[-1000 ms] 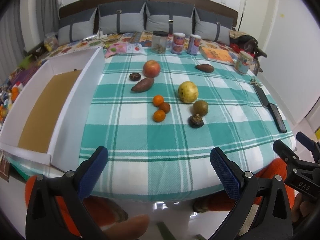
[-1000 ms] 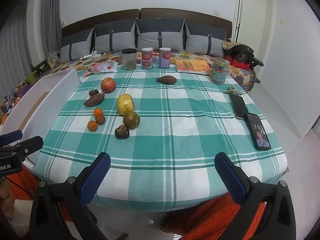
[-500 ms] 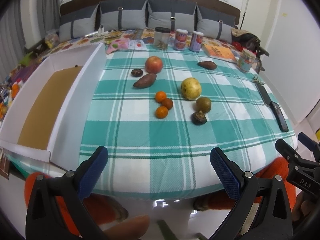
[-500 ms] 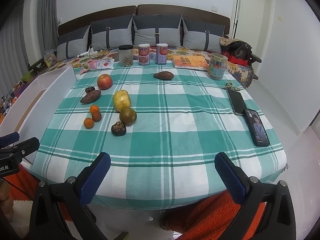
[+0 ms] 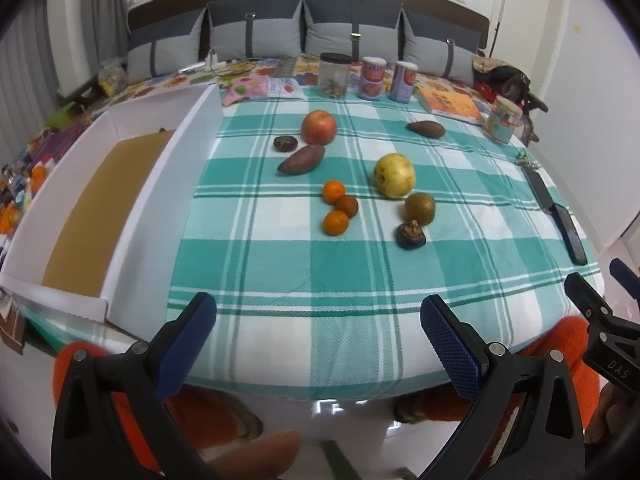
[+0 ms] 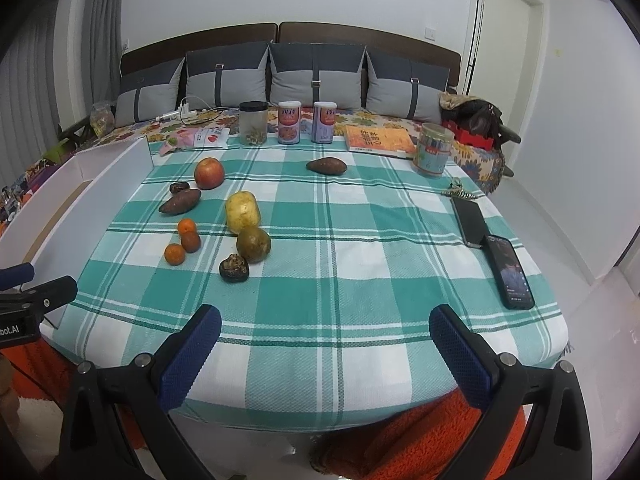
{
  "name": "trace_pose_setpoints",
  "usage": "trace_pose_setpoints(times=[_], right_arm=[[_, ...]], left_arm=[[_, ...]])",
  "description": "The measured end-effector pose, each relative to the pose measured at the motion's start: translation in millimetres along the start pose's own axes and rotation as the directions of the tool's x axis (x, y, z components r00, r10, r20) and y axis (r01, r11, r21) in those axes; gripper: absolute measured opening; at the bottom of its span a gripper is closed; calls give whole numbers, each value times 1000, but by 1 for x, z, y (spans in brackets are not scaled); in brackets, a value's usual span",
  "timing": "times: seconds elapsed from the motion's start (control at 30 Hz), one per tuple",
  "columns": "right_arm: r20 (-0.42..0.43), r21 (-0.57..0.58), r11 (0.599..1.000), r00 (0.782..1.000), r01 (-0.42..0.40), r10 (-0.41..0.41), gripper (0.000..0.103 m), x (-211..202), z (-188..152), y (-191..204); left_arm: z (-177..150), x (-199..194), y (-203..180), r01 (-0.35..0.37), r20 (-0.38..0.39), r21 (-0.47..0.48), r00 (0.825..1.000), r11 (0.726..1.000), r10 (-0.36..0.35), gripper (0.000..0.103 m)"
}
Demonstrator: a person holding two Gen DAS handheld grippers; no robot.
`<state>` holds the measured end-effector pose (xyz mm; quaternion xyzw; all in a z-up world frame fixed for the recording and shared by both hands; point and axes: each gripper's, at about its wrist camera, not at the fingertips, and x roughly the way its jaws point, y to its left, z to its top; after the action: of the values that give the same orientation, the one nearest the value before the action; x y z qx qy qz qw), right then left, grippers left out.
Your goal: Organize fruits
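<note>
1. Both grippers hover off the near edge of the table [image 6: 360, 312], and neither has reached any fruit. The left gripper [image 5: 318, 314] has its fingers spread wide with nothing between them, and so does the right gripper [image 6: 325, 326].

2. The fruit lies loose on the checked cloth, toward the table's left half: an apple [image 5: 318, 127], a sweet potato [image 5: 301, 159] just in front of it, a yellow pear [image 5: 394, 175], three small oranges [image 5: 338, 208] bunched together, a brownish round fruit [image 5: 419, 208] and a dark shrivelled one [image 5: 410, 235]. A second sweet potato [image 5: 425, 129] sits apart near the far edge.

3. A white box [image 5: 132, 216] lies along the left edge, seemingly with nothing in it; it looks the likely destination, though I cannot confirm that.

4. Risks, as I judge them: the round fruits may roll on the cloth if a finger nudges one before closing. The three oranges touch or nearly touch, so grabbing one could knock its neighbours away. The soft, dark fruit could bruise under a hard squeeze.

5. Two phones [image 6: 492, 252] lie near the right edge; a sweeping right gripper might clip them.

6. Compared with a second ago, both views have closed in on the table slightly and tilted, so the fruit sits lower and larger; nothing on the cloth has shifted, and the fingers are as wide as before.
</note>
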<state>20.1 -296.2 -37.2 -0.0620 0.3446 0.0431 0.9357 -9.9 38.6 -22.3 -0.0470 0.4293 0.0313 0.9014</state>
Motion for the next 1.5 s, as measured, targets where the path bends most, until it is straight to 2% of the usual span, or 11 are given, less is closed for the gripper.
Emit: trace_pose_setpoints(times=[0.3, 0.5, 0.67, 0.77, 0.9, 0.93, 1.03, 1.17, 1.3, 1.43, 1.5], right_arm=[[29, -14, 1000, 1000, -11, 11, 103, -2, 1, 0], [97, -32, 999, 995, -14, 17, 103, -12, 2, 1], [112, -53, 999, 994, -3, 9, 103, -14, 2, 5], [109, -48, 999, 994, 4, 1, 103, -13, 2, 4], [102, -42, 999, 995, 4, 0, 103, -12, 2, 1], [98, -43, 999, 995, 2, 2, 103, -11, 1, 1], [81, -50, 999, 997, -10, 14, 103, -7, 0, 2], [69, -52, 998, 997, -31, 35, 103, -5, -2, 2], [70, -45, 998, 997, -38, 41, 103, -4, -3, 1], [67, -46, 998, 997, -39, 42, 103, -4, -3, 2], [62, -46, 998, 997, -40, 43, 103, -3, -3, 2]], left_arm=[[-1, 3, -1, -15, -16, 5, 1000, 1000, 15, 102], [-1, 1, -1, 8, -11, -7, 1000, 1000, -8, 102], [2, -3, 4, 12, 30, -41, 999, 999, -11, 102], [3, -3, 2, -32, 46, -7, 998, 999, 32, 102], [0, -1, -10, -136, 74, 116, 989, 984, 128, 102], [0, -1, -11, -144, 77, 127, 988, 981, 135, 102], [1, 2, -10, -105, 53, 112, 994, 988, 100, 102], [2, 7, -7, -96, 17, 105, 995, 990, 94, 102], [1, 13, 1, -42, -59, 42, 997, 998, 45, 102], [0, 11, 5, -81, -39, 29, 996, 996, 82, 102], [1, 9, 6, -79, -30, 25, 996, 997, 80, 102]])
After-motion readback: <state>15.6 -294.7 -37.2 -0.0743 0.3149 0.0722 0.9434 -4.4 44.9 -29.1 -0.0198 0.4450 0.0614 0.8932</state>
